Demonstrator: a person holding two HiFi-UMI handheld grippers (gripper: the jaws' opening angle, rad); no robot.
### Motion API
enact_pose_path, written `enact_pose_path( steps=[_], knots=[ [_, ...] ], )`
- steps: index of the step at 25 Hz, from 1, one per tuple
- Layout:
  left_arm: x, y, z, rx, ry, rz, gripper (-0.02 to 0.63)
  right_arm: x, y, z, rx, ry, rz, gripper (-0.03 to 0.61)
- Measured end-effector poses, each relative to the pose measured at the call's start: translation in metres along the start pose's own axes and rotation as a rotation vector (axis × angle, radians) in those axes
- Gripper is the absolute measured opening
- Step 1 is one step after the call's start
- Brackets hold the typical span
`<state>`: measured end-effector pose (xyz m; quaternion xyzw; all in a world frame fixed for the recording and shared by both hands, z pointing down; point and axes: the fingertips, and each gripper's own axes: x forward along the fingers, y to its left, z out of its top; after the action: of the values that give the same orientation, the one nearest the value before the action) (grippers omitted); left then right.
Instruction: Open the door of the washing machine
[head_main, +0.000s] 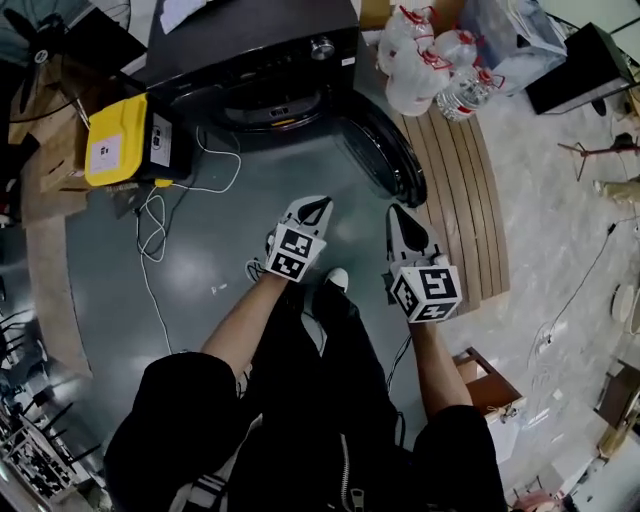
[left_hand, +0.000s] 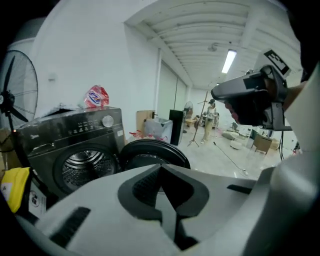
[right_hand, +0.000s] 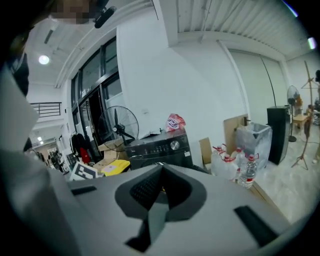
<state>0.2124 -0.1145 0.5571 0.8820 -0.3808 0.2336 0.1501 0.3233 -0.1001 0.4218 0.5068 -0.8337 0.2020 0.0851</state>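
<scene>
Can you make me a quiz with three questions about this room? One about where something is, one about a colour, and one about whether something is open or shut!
1. Where are the water bottles?
A. inside the washing machine
B. beside it, on the wooden slats
C. on top of it

2. What colour is the box on the machine's other side?
A. yellow
B. blue
C. pink

3. How is the machine's door?
A. shut tight
B. swung wide open
C. taken off

Answers:
1 B: the head view shows them standing on the slats next to the machine.
2 A: its top is bright yellow.
3 B: the door hangs out to the side, and the drum shows.
</scene>
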Motion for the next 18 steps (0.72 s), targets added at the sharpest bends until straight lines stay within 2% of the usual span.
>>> enact_pose_path(
  steps=[6,12,18],
  knots=[
    [-0.095,0.047,0.033,-0.068,-0.057,0.142,0.005,0.018,0.047,0.039,-0.02,-0.024,0.031,0.003],
    [-0.186,0.079,0.055,-0.117,-0.129,0.245,0.005,0.021,0.101,0.07,-0.049,-0.035,0.069,0.003],
    [-0.248,0.103,0.072,-0.109,-0.192,0.305,0.005,0.019,0.143,0.098,-0.081,-0.093,0.091,0.003]
  ],
)
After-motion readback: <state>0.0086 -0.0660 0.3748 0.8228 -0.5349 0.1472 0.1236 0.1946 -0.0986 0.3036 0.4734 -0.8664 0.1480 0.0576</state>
